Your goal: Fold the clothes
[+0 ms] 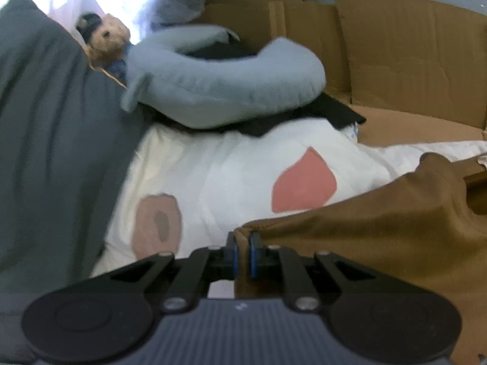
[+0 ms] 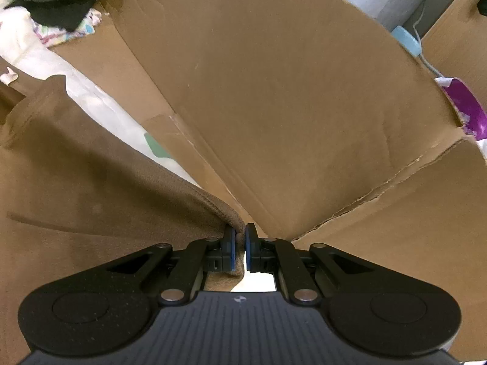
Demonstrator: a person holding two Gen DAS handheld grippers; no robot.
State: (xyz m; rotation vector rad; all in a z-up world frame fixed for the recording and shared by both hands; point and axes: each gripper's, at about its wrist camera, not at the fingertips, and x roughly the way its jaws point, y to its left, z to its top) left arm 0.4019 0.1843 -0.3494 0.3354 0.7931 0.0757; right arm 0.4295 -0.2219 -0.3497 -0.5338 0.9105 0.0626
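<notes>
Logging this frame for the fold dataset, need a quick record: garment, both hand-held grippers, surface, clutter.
garment: brown cloth, held at two edges, sagging between them
left hand-held gripper: shut on the brown cloth's edge
right hand-held gripper: shut on the brown cloth's hem
surface: white sheet with pink and brown prints
clutter: blue pillow on black fabric, teddy bear, grey blanket
backdrop: cardboard

Brown garment (image 1: 380,243), edge pinched at two points, draped over white patterned bedding (image 1: 231,170)
</notes>
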